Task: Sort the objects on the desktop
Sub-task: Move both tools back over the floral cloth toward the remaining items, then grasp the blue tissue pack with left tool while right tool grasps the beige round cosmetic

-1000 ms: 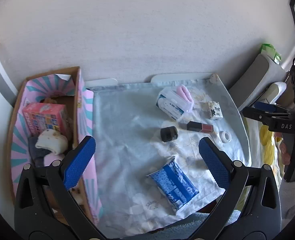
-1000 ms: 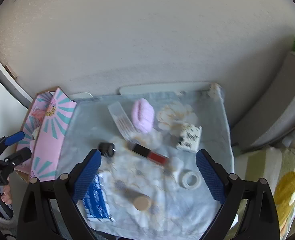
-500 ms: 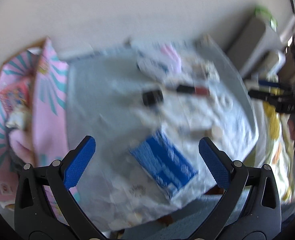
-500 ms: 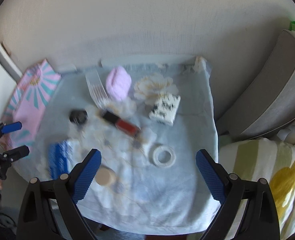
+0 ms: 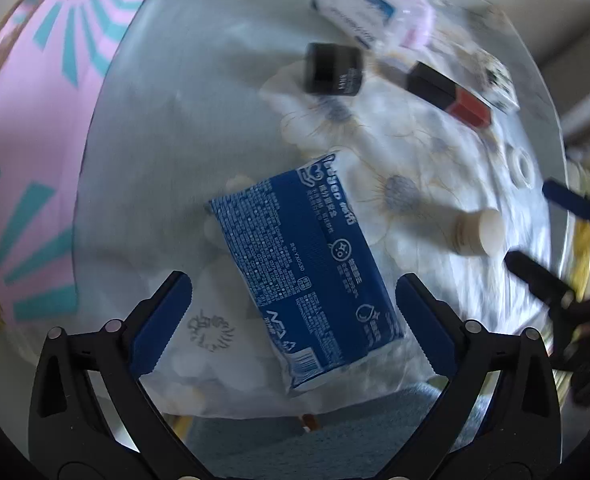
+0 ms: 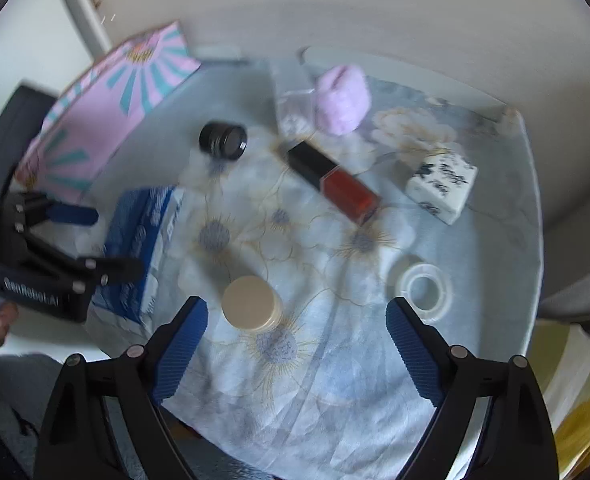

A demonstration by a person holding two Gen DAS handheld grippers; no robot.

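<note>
Left gripper: hanging spread wide, straddling the blue tissue pack (likely its pick).
Right gripper: gaping, empty, beige jar near its left finger.
Pink box: waiting at ten o'clock, probably the sorting bin.

A: Tablecloth: thin woven cloth, matt, creased. Blue tissue pack: glossy plastic film, crinkled at its ends.

B: Lip gloss tube: smooth, shiny, hard plastic or glass, can't tell. Pink puff: soft, fuzzy.

A: Tape roll: clear glossy plastic. Black jar: polished. Pink box: printed cardboard, matt. Finger pads: ribbed blue rubber.
</note>
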